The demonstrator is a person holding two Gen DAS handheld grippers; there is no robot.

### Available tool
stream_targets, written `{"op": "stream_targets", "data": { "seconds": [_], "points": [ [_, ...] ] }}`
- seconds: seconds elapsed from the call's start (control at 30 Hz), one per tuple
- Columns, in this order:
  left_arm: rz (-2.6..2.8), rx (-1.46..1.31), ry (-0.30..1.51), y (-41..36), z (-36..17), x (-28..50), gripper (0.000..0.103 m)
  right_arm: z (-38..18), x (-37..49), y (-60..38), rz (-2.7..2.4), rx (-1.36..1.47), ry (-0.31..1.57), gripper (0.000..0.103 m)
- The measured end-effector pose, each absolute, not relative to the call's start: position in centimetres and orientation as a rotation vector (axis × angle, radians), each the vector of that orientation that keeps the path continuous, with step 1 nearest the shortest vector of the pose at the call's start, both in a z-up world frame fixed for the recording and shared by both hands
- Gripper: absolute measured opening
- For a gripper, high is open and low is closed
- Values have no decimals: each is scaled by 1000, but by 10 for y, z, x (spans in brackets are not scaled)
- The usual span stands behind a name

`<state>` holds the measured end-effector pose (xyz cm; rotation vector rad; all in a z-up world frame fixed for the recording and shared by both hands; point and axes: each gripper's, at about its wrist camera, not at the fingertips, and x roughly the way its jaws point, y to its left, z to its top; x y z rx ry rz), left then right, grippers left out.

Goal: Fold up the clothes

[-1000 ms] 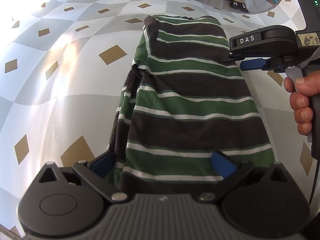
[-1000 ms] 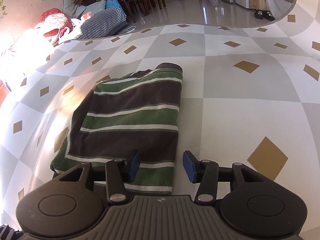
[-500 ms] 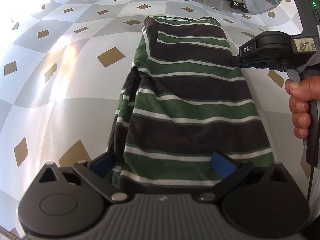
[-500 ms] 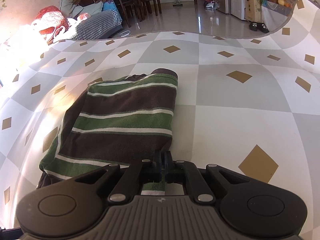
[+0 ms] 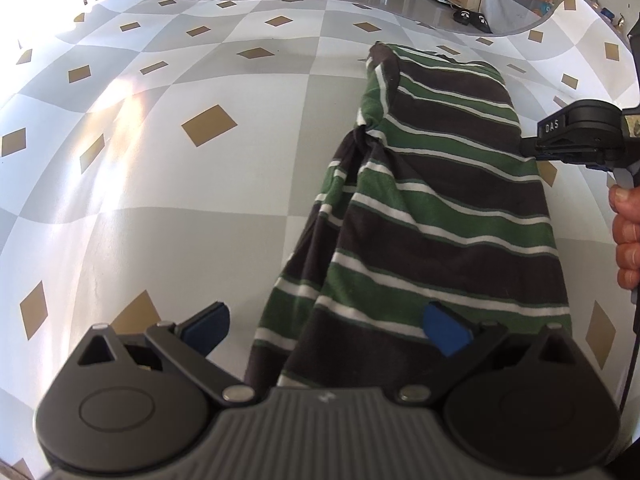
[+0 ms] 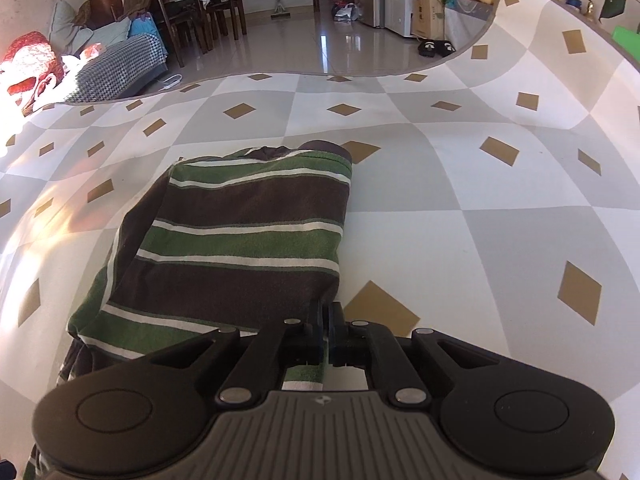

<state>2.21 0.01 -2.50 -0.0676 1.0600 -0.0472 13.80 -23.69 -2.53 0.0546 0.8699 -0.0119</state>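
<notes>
While the right gripper (image 6: 325, 334) is pinching the near right edge of the striped shirt (image 5: 440, 208), with its fingers (image 6: 316, 334) pressed together on the cloth, the left gripper (image 5: 328, 326) is hanging with its fingers (image 5: 446, 330) spread wide apart, holding nothing. The shirt is lying on the checked bench (image 5: 160, 184) as a long narrow band, running away ahead of both pairs of fingers. Its near end is sitting between the left fingers: one blue pad is resting over the fabric, the other is standing off to the side over bare bench.

Judging from this, the main risk is an uneven lift. With only one edge clamped, any pull by the right gripper is likely dragging the band askew, and the layers are probably sliding over each other, since the edge beyond the left fingers is already twisting into a knot-like bunch (image 5: 362, 136) partway along. That twist may be getting locked into a further fold as a lump.

A second risk is the right fingers gripping only the top layer; the pictures are not showing how many layers are caught, so the lower ones may be staying behind.

A third is the left fingers closing beside the cloth or on a single ply, given how wide they are straddling the end.
</notes>
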Motion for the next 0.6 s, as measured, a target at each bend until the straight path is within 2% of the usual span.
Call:
{"op": "stream_targets", "data": {
  "seconds": [0.23, 0.3, 0.6],
  "points": [
    [-55, -67, 1025, -2, -15, 21, 103, -19, 126, -282, -118, 106, 892, 4],
    [-74, -69, 1013, -6, -11, 17, 103, -13, 121, -290, -119, 110, 872, 10],
    [-160, -69, 999, -29, -4, -9, 103, 6, 98, -292, 92, 101, 820, 25]
  ]
}}
